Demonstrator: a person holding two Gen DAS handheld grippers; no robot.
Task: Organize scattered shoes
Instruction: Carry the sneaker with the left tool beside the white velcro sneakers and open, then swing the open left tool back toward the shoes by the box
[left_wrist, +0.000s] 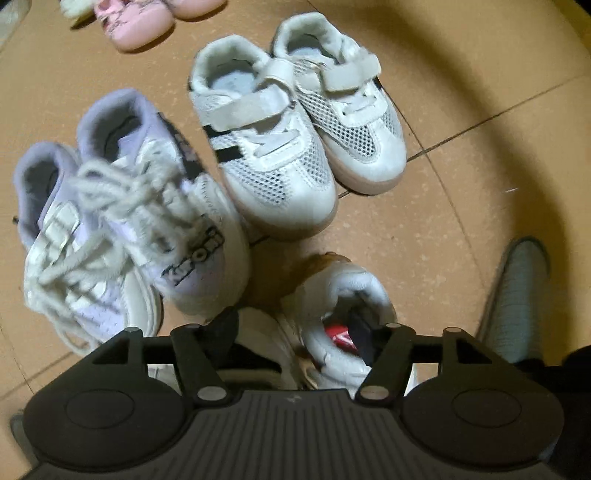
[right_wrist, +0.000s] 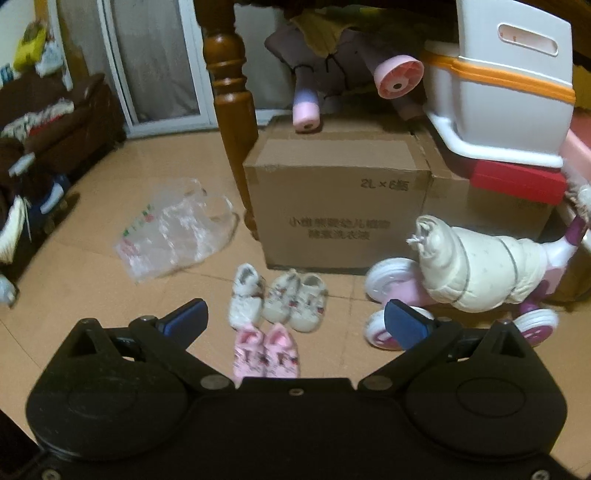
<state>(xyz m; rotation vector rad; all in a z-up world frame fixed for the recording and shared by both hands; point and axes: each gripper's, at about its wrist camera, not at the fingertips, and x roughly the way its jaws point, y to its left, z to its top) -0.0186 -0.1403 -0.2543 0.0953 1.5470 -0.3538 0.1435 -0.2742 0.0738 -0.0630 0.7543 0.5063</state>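
Left gripper (left_wrist: 295, 332) is clamping a white shoe (left_wrist: 347, 317) by its collar, low over the tiled floor (left_wrist: 461, 147). Beyond it, mesh sneakers (left_wrist: 295, 147) and lilac sneakers (left_wrist: 122, 221) are sitting paired. Right gripper (right_wrist: 295, 317) is hovering with fingers spread above pink shoes (right_wrist: 266, 354); a box (right_wrist: 332, 206), tricycle (right_wrist: 461, 288) and bag (right_wrist: 173, 229) are crowding the far floor.

Tan tiled floor (right_wrist: 92, 295) under shoe pairs (left_wrist: 295, 125), cardboard box (right_wrist: 340, 206).

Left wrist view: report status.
Left gripper straddles a white shoe, grip unclear. Right gripper open, empty. White mesh pair lined up ahead. Nothing blocking.
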